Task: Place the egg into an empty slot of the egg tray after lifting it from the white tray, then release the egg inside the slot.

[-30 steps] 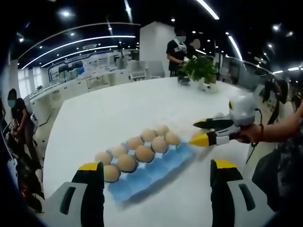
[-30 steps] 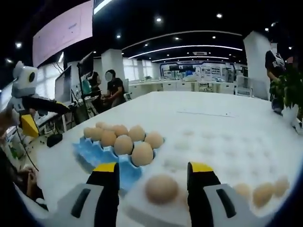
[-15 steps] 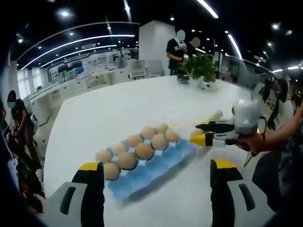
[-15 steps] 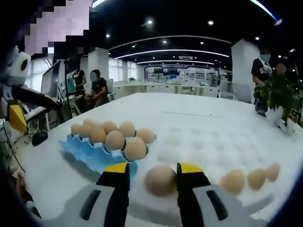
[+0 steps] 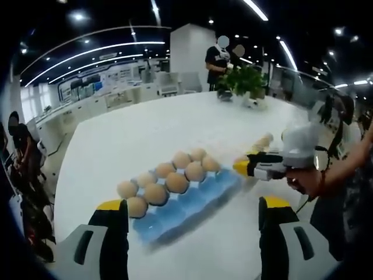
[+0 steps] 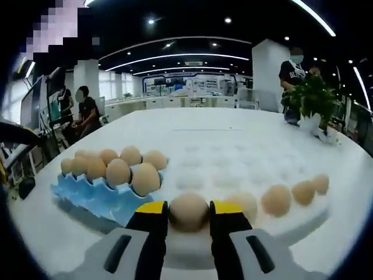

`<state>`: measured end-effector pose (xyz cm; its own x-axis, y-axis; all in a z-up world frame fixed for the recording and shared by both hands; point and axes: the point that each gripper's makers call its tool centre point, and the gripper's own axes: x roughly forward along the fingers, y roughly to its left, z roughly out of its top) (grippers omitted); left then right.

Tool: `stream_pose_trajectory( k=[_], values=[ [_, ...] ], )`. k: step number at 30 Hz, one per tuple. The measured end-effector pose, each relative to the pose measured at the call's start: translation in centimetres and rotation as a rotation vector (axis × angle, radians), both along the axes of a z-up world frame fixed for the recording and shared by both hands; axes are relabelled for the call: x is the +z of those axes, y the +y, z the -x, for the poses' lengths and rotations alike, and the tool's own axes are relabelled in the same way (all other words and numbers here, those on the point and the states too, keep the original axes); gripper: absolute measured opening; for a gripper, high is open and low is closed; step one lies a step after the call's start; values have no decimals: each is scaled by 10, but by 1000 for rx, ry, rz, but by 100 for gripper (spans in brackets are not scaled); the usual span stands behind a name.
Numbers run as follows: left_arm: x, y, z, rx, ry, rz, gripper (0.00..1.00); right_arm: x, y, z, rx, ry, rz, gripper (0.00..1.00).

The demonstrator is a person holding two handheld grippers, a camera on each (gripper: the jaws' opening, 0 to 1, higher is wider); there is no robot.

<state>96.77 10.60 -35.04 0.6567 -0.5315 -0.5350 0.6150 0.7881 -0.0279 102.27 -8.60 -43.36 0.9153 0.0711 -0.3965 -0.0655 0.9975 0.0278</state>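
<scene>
Right gripper fingers clamped on egg (left gripper fingers apart).

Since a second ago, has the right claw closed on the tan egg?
Yes. The right claw has closed inward onto the tan egg above the white tray.

Your egg looks matt, smooth-shelled; blue egg tray reads as moulded pulp, dull; white tray matt, foam-like, dimpled; table at 12 o'clock smooth, slightly glossy white
</scene>
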Motion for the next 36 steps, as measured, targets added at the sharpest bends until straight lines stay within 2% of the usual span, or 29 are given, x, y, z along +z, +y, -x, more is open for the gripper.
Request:
stream_pose_trajectory(
  k=[3,7,16,21,31,36],
  values=[
    [-1,2,1,2,2,-3,94,1,0,-1,5,-6,8,29],
    [-1,4,2,3,3,-1,94,1,-1,-3,1,34,-12,29],
    [1,3,-2,2,-4,4,94,2,0,-1,45,53,3,28],
    [1,1,-4,-3,-3,9,94,6,3,-2,85,39,84,28],
    [1,0,-7,-5,-6,10,94,23,6,-6,113,-3,90,28],
    [1,0,-7,-3,-6,9,94,28,10,-9,131,-17,70,28]
  ],
)
